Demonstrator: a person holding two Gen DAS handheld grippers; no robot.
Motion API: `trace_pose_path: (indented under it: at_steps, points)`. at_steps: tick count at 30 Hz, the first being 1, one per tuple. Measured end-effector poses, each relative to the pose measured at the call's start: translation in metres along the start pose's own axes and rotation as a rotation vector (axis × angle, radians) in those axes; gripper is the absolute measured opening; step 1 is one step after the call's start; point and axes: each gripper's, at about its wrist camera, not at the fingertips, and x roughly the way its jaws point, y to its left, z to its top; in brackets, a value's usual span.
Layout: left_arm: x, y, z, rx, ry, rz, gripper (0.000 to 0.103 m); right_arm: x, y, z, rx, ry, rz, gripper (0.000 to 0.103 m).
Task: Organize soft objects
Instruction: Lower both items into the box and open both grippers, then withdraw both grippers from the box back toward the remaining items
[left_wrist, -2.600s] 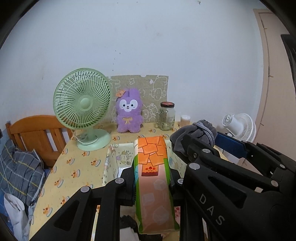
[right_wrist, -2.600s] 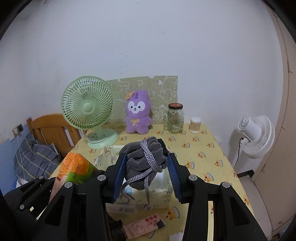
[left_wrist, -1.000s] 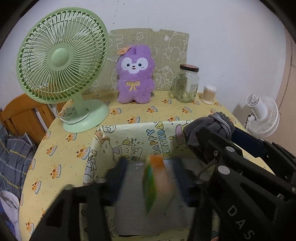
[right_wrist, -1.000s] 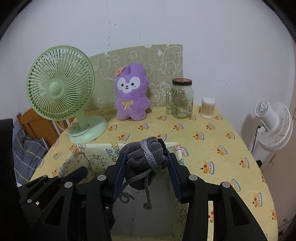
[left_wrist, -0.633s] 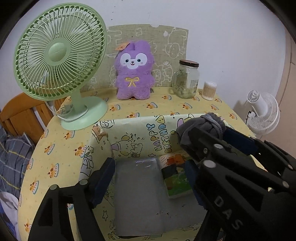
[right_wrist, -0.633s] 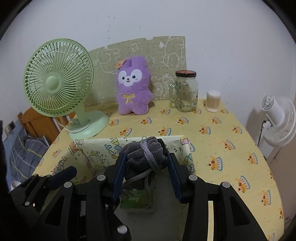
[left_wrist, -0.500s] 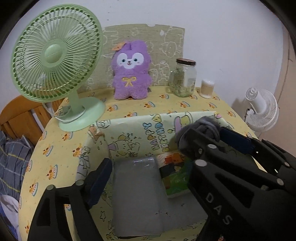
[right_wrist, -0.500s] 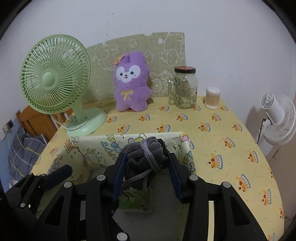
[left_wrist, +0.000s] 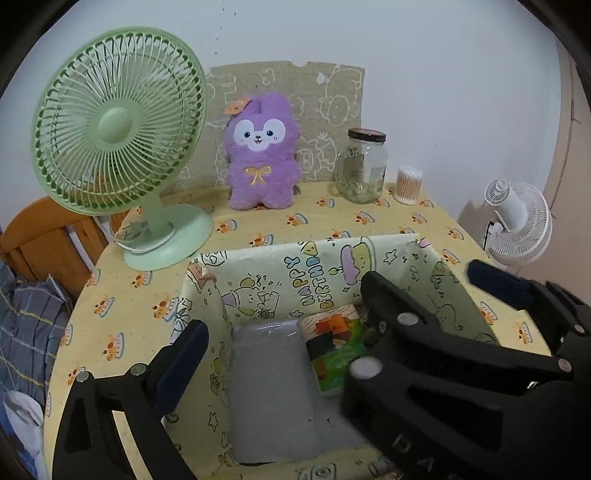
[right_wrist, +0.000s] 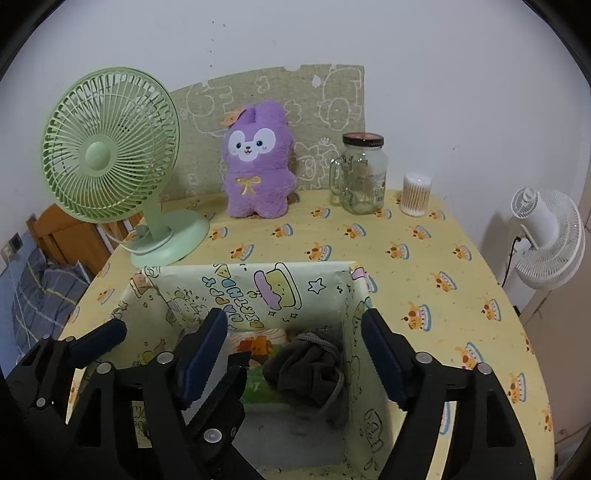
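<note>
A patterned open box (left_wrist: 258, 275) (right_wrist: 192, 291) stands on the yellow table. An orange-green tissue pack (left_wrist: 334, 349) (right_wrist: 255, 347) lies inside it. A grey drawstring pouch (right_wrist: 310, 369) lies in the box beside the pack. My right gripper (right_wrist: 295, 354) is open above the pouch, not touching it. My left gripper (left_wrist: 328, 339) is open and empty over the box. A purple plush bunny (left_wrist: 262, 155) (right_wrist: 256, 162) sits at the back of the table.
A green desk fan (left_wrist: 118, 140) (right_wrist: 110, 155) stands back left. A glass jar (left_wrist: 364, 166) (right_wrist: 364, 173) and a cotton-swab tub (left_wrist: 408, 184) (right_wrist: 415, 194) stand back right. A white fan (right_wrist: 546, 236) is off the table's right edge. A wooden chair (left_wrist: 37, 240) is at left.
My left gripper opened and the tissue pack dropped into the box. My right gripper has now opened too, and the grey pouch has fallen into the box beside the pack.
</note>
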Motion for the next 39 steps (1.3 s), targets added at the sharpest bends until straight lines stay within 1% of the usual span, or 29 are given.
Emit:
trace_pose_path:
  at_steps: [1,4,8,17,24,39]
  points:
    - [-0.004,-0.001,0.000,0.005,-0.008,0.000,0.100,-0.004,0.000,0.000,0.000,-0.009,-0.009,0.093]
    - [-0.018,-0.004,0.001,0.016,-0.026,0.006,0.100,-0.017,-0.002,0.000,0.014,-0.037,-0.010,0.093]
    - [-0.039,-0.007,0.000,0.025,-0.065,0.033,0.102,-0.036,-0.003,-0.001,0.028,-0.058,-0.003,0.094]
    - [-0.077,-0.013,-0.009,0.022,-0.116,0.025,0.103,-0.082,0.000,-0.008,0.021,-0.111,-0.016,0.095]
    - [-0.103,-0.018,-0.021,0.016,-0.144,0.024,0.103,-0.113,0.001,-0.018,0.009,-0.143,-0.020,0.095]
    - [-0.145,-0.022,-0.052,0.005,-0.187,0.032,0.103,-0.158,0.007,-0.045,-0.004,-0.185,-0.013,0.095]
